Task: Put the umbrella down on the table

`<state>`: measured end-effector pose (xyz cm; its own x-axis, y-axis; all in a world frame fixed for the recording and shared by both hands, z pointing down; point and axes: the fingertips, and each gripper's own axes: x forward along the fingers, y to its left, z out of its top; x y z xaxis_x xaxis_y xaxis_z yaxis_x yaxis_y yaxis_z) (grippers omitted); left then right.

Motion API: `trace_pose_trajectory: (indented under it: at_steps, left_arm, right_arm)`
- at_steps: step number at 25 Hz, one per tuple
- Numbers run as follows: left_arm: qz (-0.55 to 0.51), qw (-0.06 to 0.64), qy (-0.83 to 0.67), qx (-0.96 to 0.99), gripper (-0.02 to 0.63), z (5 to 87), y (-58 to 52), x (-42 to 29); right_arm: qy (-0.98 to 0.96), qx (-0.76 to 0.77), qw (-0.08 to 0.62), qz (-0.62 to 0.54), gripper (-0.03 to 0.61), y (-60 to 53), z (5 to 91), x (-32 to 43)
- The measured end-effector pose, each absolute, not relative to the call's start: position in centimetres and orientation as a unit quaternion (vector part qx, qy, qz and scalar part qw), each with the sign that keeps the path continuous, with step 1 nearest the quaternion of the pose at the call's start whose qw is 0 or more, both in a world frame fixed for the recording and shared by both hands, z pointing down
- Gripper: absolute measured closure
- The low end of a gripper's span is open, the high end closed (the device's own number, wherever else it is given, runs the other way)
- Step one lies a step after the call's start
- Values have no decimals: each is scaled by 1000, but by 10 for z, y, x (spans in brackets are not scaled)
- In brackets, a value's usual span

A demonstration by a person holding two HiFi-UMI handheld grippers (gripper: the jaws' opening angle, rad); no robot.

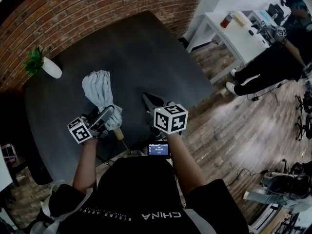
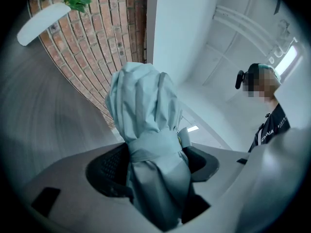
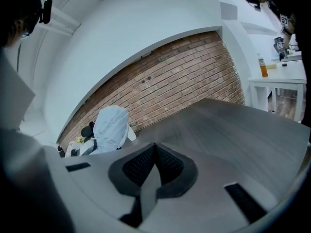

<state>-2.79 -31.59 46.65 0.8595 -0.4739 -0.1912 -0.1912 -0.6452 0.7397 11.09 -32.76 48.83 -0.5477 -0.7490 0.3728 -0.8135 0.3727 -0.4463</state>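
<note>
A folded pale grey umbrella (image 1: 99, 89) is held over the near part of the dark table (image 1: 146, 52); its wooden handle (image 1: 118, 133) points back toward me. My left gripper (image 1: 109, 115) is shut on the umbrella, just below its wrap strap. In the left gripper view the umbrella's bundled cloth (image 2: 146, 110) rises between the pads of the left gripper (image 2: 155, 161). My right gripper (image 1: 148, 100) is over the table to the right of the umbrella, shut, with nothing in it. In the right gripper view the pads of the right gripper (image 3: 154, 149) meet, and the umbrella (image 3: 111, 127) shows at the left.
A small plant in a white pot (image 1: 48, 67) stands at the table's far left, by the brick wall. A white side table (image 1: 229, 33) with a bottle stands at the upper right, with a seated person (image 1: 278, 57) beside it. A small screen (image 1: 159, 149) sits below my right gripper.
</note>
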Motion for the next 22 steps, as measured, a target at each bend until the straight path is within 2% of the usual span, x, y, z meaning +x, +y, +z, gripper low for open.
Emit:
trace_pose_trajectory:
  at_steps: [11, 22]
  left_arm:
    - [-128, 360, -224, 897, 304, 481, -347, -19]
    - [-4, 324, -262, 909, 304, 504, -408, 8]
  right_arm:
    - [-841, 443, 78, 302, 571, -365, 494, 109]
    - [-859, 397, 122, 300, 570, -413, 507, 128]
